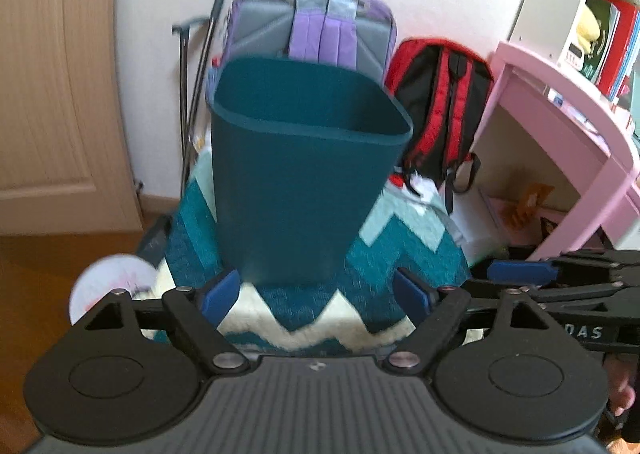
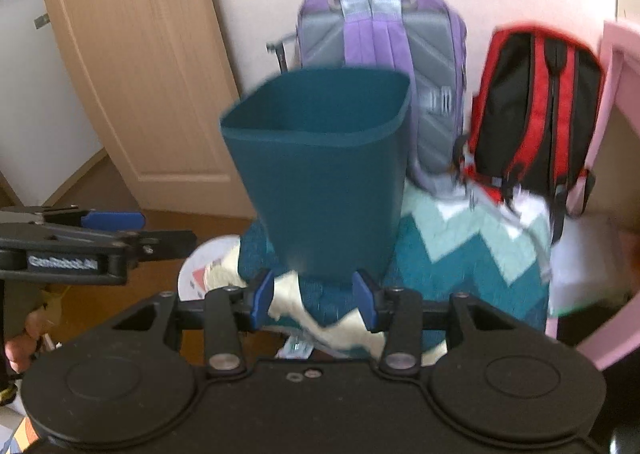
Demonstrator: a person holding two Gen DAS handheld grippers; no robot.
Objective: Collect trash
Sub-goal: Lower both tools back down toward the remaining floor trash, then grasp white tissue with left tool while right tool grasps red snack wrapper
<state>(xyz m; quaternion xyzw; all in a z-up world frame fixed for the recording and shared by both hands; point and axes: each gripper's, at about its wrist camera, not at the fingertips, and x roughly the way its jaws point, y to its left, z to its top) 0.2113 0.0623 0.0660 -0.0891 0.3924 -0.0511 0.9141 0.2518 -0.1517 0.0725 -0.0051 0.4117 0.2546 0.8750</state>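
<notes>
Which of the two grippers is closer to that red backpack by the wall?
The right gripper. It sits on the side of the red backpack; the left gripper is farther over, facing the teal bin, with the backpack off to its right.

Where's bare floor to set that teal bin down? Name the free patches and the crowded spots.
Free: wood floor between the door and the zigzag rug. Crowded: the purple backpack and red backpack line the wall behind the teal bin; clutter fills the space under the pink desk.
</notes>
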